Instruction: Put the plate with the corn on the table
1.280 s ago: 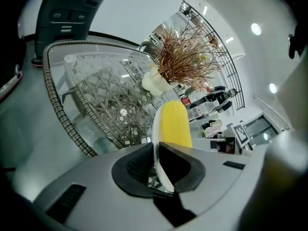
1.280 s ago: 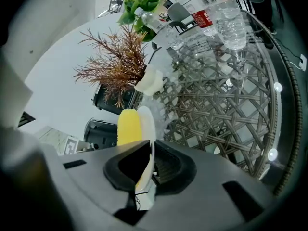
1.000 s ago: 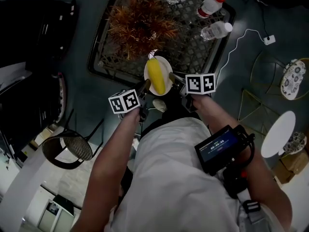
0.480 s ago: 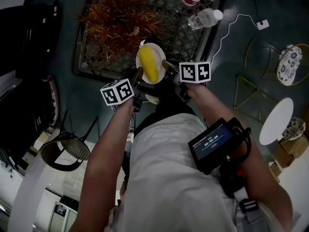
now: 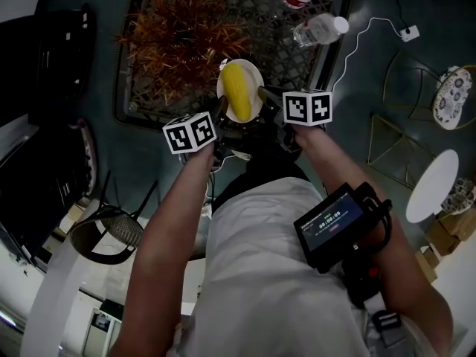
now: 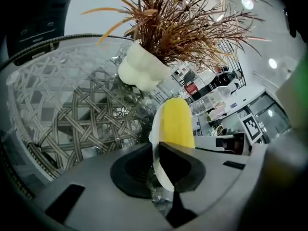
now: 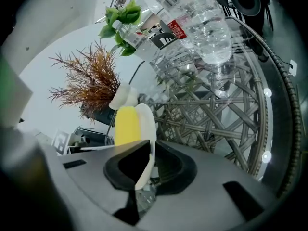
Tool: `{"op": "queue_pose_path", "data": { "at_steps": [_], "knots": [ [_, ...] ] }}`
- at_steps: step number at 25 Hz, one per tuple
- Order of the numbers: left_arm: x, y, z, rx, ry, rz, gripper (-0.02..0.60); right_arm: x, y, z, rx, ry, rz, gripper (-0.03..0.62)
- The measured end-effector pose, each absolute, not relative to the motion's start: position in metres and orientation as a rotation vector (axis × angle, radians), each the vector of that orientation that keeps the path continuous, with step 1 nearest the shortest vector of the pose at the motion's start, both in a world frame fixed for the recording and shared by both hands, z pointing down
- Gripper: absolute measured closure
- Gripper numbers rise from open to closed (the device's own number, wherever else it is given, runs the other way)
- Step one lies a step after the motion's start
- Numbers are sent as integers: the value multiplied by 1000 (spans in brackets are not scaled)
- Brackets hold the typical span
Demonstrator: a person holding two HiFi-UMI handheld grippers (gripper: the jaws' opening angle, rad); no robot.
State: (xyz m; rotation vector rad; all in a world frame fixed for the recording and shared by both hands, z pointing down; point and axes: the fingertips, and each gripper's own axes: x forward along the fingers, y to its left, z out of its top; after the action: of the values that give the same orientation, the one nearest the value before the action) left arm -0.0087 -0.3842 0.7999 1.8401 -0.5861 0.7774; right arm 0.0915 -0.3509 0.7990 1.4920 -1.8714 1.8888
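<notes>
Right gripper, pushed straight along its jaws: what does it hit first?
Its jaws are shut on the plate, so that moves along; next is probably the white pot behind the corn, depth unclear.

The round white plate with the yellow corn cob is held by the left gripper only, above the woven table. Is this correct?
Not only the left gripper: the right gripper view shows the right gripper also shut on the rim of the round white plate with the yellow corn cob, above the woven table.
</notes>
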Motion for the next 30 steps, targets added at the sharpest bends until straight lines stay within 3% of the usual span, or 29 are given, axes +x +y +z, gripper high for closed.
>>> {"op": "queue_pose_path", "data": {
  "at_steps": [15,21,25,30],
  "knots": [
    [-3,-390,797,1911,-597,833,541,94,-360,796,1465,-1895,1661,557],
    [-2,-389,794,1958,-584,817,538,91,-360,795,1449,-1876,1411,531],
    [0,-390,789,1977,-604,770,489,95,-359,794,1529,-1877,1444,530],
    [-13,-403,782,1993,-664,728,486,100,-360,790,1619,-1893,1493,531]
  ]
}}
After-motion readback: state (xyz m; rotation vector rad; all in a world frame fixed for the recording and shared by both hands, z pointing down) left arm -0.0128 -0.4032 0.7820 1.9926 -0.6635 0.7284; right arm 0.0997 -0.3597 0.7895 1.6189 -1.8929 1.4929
